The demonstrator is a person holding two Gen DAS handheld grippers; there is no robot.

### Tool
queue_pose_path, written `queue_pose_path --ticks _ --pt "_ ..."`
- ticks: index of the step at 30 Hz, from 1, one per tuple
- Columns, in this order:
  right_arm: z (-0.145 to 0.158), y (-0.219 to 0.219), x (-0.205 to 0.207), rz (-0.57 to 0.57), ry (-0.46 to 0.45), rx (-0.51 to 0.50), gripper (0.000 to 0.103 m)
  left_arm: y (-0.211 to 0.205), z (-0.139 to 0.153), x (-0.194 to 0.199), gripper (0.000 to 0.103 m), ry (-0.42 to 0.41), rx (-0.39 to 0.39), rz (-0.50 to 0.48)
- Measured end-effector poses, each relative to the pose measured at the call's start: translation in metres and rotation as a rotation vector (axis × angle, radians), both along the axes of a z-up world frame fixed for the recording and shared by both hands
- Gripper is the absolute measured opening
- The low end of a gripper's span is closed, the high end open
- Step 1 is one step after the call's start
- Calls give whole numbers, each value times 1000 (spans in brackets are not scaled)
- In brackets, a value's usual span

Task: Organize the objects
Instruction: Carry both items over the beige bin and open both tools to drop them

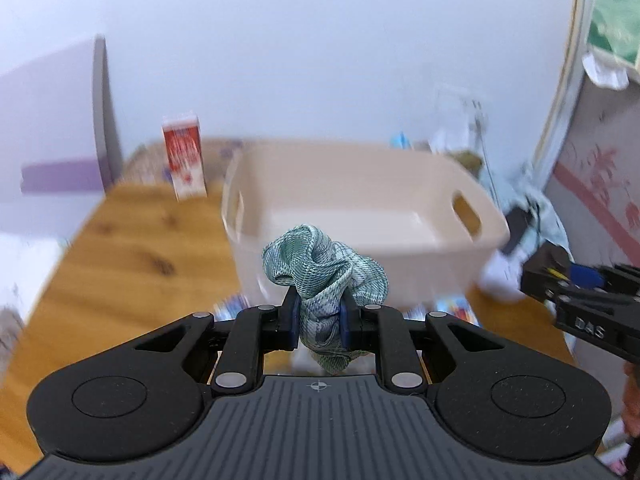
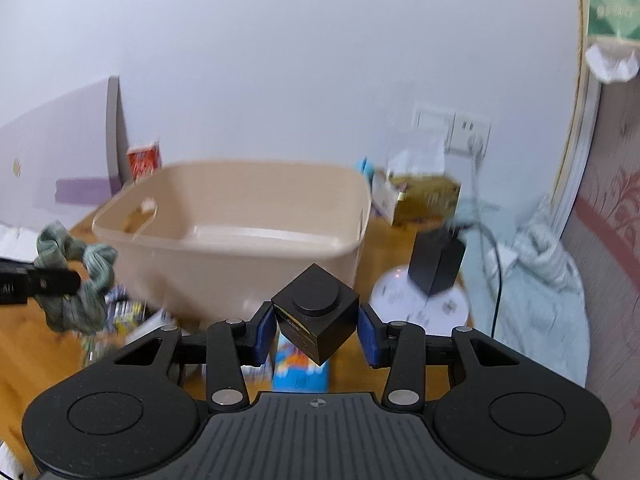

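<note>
our left gripper (image 1: 319, 322) pinches the soft green scrunchie (image 1: 325, 270) by its bunched middle; it's light and squashy. our right gripper (image 2: 317, 330) clamps the stiff black cube (image 2: 315, 317) on opposite faces, tilted. both hang before the beige basket (image 2: 256, 216).

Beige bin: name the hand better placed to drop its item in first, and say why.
Left, marginally: the left gripper holds the green scrunchie right before the beige bin. The right gripper's black cube looks similarly near.

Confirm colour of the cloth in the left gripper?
Green and white plaid scrunchie; clearest in left wrist view.
</note>
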State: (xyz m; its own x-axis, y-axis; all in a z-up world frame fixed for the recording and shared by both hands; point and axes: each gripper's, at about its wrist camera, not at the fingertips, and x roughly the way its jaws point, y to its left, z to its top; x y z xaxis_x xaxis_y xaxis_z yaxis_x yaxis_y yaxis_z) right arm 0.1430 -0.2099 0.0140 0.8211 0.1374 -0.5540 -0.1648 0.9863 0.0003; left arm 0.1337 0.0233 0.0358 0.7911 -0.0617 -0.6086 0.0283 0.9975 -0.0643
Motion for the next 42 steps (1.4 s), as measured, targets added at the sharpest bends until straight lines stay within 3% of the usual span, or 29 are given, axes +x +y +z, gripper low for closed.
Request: queue_pose_path --ticks 4,9,15,20,23,25,29,31,33,34,36,40,42 --pt "18 2 21 -5 -38 0 42 -1 18 30 19 -43 42 -7" --pt "28 2 64 -6 -30 -3 42 -15 19 75 19 -33 96 -31" --pt "13 19 115 4 54 -23 42 -33 -12 140 19 87 120 -55" --pt "-18 40 145 45 186 -37 42 -40 -50 179 19 250 118 -88" --pt "-34 49 156 68 265 -54 42 -44 -70 188 19 311 124 -96" --pt "-39 56 157 67 263 -117 41 -44 -78 191 19 340 128 -97" --pt "-38 60 160 80 284 -144 41 -44 -85 194 21 366 140 -95" --pt "-38 58 159 82 280 -147 49 -44 -84 194 28 357 150 -91" --pt "-35 54 157 81 270 -130 51 -46 -78 191 50 334 151 -92" --pt "-32 52 153 78 262 -125 53 -45 -74 188 55 319 153 -92" --pt "-26 49 145 67 230 -115 65 -44 -64 180 69 279 157 -88" --pt "-6 37 124 42 157 -82 79 -39 -40 160 78 214 156 -76" --pt "5 29 112 32 123 -62 94 -35 -29 150 81 188 156 -65"
